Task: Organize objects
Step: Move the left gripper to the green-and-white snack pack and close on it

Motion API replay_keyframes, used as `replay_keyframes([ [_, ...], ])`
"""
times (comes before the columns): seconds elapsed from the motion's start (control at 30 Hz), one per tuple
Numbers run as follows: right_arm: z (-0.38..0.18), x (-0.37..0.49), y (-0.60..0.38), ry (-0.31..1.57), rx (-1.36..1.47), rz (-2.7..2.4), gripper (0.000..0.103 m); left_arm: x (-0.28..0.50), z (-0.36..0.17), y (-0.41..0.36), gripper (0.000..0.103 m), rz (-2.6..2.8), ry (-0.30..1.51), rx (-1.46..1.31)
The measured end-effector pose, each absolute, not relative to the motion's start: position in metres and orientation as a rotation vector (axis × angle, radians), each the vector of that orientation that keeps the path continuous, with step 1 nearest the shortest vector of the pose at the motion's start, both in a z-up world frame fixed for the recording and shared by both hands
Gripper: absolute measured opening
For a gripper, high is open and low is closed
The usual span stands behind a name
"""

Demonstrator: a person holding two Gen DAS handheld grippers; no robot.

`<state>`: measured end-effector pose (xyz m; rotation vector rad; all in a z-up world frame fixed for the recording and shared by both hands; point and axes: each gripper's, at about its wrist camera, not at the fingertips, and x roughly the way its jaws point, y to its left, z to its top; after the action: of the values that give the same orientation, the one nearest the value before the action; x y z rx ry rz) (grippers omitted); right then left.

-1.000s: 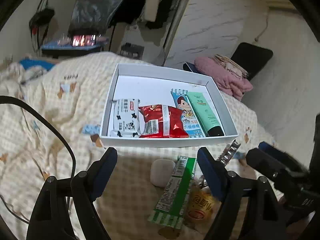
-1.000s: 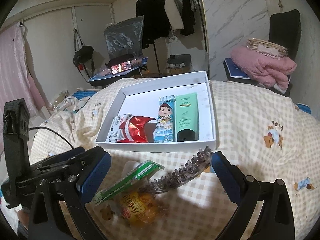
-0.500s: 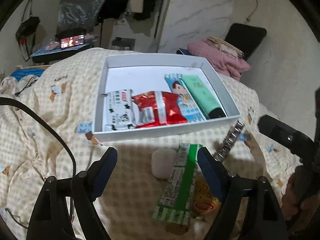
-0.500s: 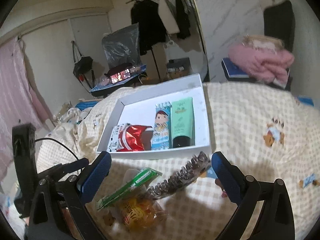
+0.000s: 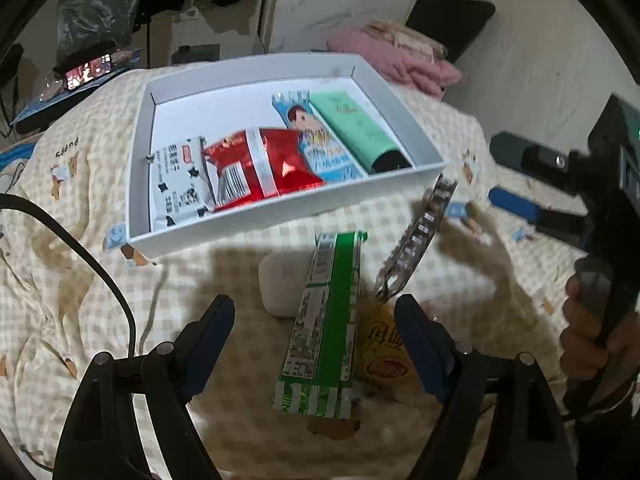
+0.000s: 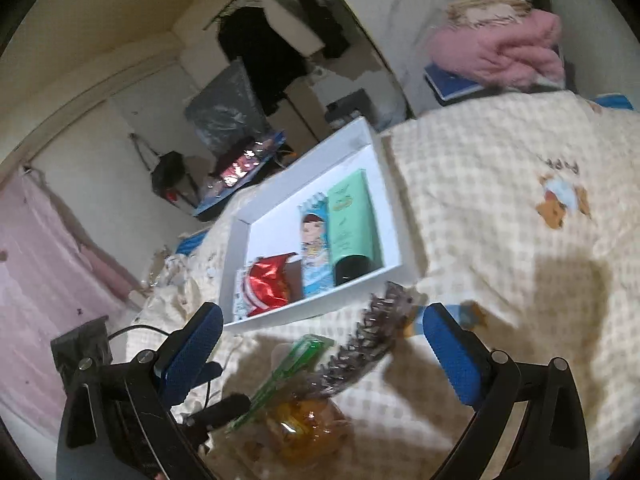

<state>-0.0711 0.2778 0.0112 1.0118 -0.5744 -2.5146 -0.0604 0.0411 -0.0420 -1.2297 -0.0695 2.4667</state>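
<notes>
The left claw point(image 5: 314, 322) hung released above the checked bedspread point(image 5: 80, 288), its blue pads spread wide with nothing pressed between them. Under that gap lay a long green-and-white packet point(image 5: 326, 320), beside a pale rounded case point(image 5: 282, 282) on one side and a yellow snack bag point(image 5: 382, 356) on the other. A toothed hair clip point(image 5: 418, 240) rested just past them, near the front wall of the white box point(image 5: 280, 216). Inside the box sat a black-and-white pouch point(image 5: 180, 184), a red foil bag point(image 5: 260, 168), a blue cartoon packet point(image 5: 320, 144) and a green tube point(image 5: 360, 128), side by side.

The right claw point(image 6: 320, 356) was likewise released, its pads wide apart over the hair clip point(image 6: 372, 344) and touching nothing. The view there was blurred, so the amber packet point(image 6: 308, 428) below was probably the same yellow bag. A hand point(image 5: 596, 340) gripped the right tool's handle at the edge of the left view.
</notes>
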Motion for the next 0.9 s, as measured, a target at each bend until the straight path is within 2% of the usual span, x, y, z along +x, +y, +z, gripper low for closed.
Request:
replay_keyframes([
  [0.07,0.012,-0.071,0.278,-0.545,1.022,-2.542,0.101,-0.061,-0.046,0.042,0.079,2.455,-0.068,-1.250],
  [0.23,0.014,-0.070,0.271,-0.503,1.026,-2.519,0.101,-0.070,-0.054,0.029,0.072,2.416,-0.201,-1.305],
  [0.37,0.012,-0.070,0.267,-0.510,1.040,-2.492,0.100,-0.075,-0.062,0.021,0.073,2.392,-0.326,-1.315],
  [0.43,0.011,-0.071,0.268,-0.535,1.055,-2.481,0.084,-0.075,-0.064,0.024,0.076,2.399,-0.313,-1.309],
  [0.57,0.008,-0.074,0.267,-0.531,1.075,-2.477,0.076,-0.072,-0.063,0.032,0.076,2.424,-0.254,-1.293],
  [0.63,0.008,-0.074,0.265,-0.518,1.077,-2.465,0.068,-0.072,-0.064,0.031,0.076,2.428,-0.263,-1.285],
  [0.9,0.014,-0.069,0.255,-0.420,1.048,-2.507,0.066,-0.078,-0.073,0.015,0.076,2.430,-0.368,-1.338],
])
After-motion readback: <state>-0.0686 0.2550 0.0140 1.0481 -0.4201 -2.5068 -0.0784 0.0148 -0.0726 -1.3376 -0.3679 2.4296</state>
